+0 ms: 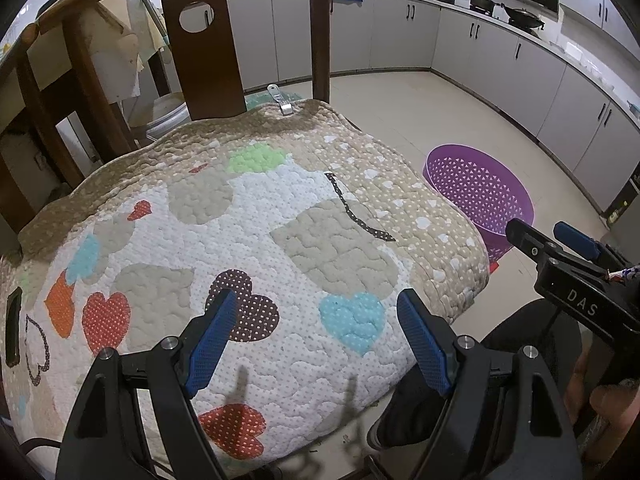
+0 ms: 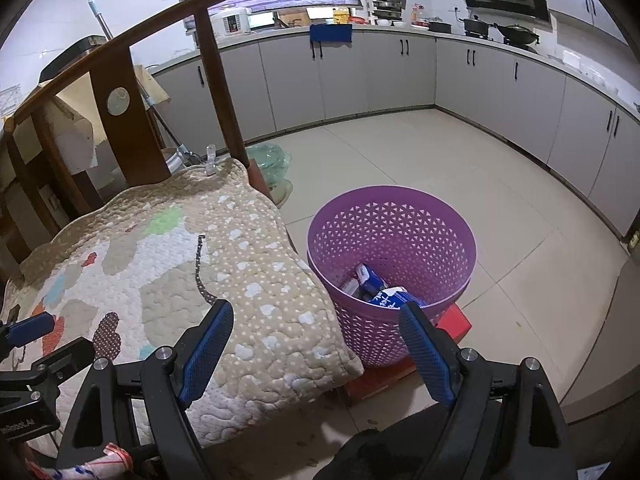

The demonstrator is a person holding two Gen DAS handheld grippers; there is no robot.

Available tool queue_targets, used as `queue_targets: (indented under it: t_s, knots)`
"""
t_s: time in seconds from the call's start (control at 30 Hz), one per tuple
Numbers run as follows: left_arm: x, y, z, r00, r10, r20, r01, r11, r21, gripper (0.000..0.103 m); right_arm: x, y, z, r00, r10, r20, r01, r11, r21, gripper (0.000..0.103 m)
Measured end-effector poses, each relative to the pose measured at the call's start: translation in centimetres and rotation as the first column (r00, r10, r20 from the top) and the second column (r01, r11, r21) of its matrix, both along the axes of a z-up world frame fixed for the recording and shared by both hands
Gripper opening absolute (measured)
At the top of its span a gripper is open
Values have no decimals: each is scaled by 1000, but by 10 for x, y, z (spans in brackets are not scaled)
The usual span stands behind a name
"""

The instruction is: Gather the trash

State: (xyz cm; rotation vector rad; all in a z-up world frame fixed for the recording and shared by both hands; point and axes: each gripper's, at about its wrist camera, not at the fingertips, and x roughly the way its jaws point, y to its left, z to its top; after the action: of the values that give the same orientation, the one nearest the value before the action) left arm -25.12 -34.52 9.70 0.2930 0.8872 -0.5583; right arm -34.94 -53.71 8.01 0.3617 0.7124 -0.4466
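Nearest the lenses, both claws hang spread wide, blue pads apart, nothing between them. Left claw (image 1: pixel 316 336) sits over the chair's quilted cushion (image 1: pixel 248 248); right claw (image 2: pixel 316 344) sits over the cushion's right edge and the floor beside it. Right claw also shows at the left camera's right margin, over the floor.

Cushion: beige and white, printed with coloured hearts, draped over the seat and hanging past its front and right sides. A dark dotted strip (image 1: pixel 352 210) lies on it toward the right. A dark knee (image 1: pixel 516 352) shows below the cushion's front corner.

Just right of the chair, on the floor: purple perforated basket (image 2: pixel 400 240), standing on a red flat object (image 2: pixel 452 322). The overhanging cushion corner hides part of the basket's left wall. Inside it, blue-and-white cartons (image 2: pixel 384 286) lie against the bottom.

Behind the seat: wooden chair back (image 1: pixel 200 40) with a round hole, a clear clip (image 1: pixel 282 102) on the cushion's rear edge. Past that, a green plastic bag (image 2: pixel 272 164) on the tile floor.

Farthest: grey cabinets (image 2: pixel 400 76) wrapping the room, a blue cloth (image 2: pixel 330 34) hanging from the tabletop edge, a rice cooker (image 2: pixel 232 20), pots (image 2: pixel 516 34) beneath a black hood.
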Motion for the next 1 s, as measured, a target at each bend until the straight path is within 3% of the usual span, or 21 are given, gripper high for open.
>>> queue_targets:
  t_s: [1.0]
  knots:
    - [-3,-3,-5,1000,-6,-14,6,1000,12,80,-8,-13,-9,999,-43,-18,44,999,32,88]
